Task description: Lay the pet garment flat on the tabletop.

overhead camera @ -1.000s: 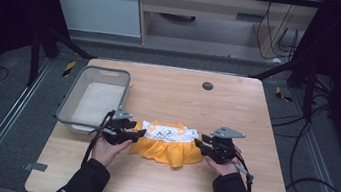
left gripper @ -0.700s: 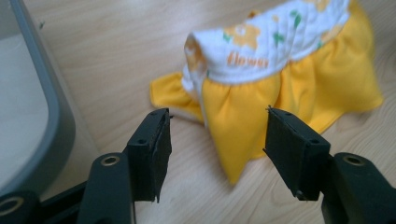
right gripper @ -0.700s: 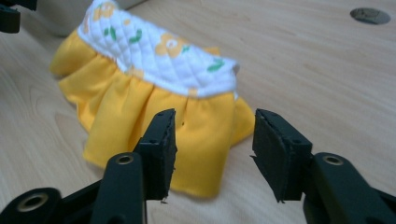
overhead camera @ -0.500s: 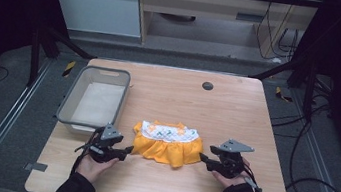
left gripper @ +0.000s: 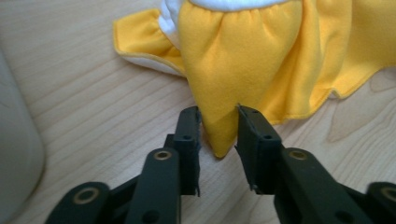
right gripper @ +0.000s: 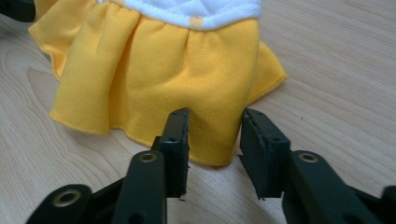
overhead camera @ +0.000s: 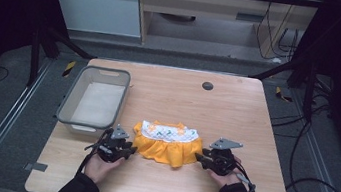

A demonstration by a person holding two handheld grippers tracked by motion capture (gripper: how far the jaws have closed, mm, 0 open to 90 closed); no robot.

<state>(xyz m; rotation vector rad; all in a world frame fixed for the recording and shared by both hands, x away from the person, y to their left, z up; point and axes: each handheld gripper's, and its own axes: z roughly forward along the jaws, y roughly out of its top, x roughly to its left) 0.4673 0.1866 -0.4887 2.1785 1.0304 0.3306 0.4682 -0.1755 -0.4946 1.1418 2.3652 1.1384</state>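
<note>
A small yellow dress (overhead camera: pixel 167 141) with a white patterned top lies flat on the wooden table (overhead camera: pixel 183 98), skirt toward the near edge. My left gripper (overhead camera: pixel 128 151) sits at the skirt's left hem corner. In the left gripper view the yellow corner (left gripper: pixel 243 70) pokes between the jaws of the left gripper (left gripper: pixel 218 112), which have just been closing around it and still stand apart. My right gripper (overhead camera: pixel 200 158) is at the right hem corner. In the right gripper view the hem (right gripper: pixel 163 70) lies between the closing jaws of the right gripper (right gripper: pixel 215 114), with a gap beside the right jaw.
A grey plastic basket (overhead camera: pixel 68 107) stands at the table's left, just beyond my left gripper. A small black round cap (overhead camera: pixel 207 85) is set into the table at the back. Cables lie on the floor to the right.
Both hands pulled back from the dress's sides toward the near edge, then came in low at the skirt's two hem corners. The jaws of both grippers have narrowed around the cloth.
</note>
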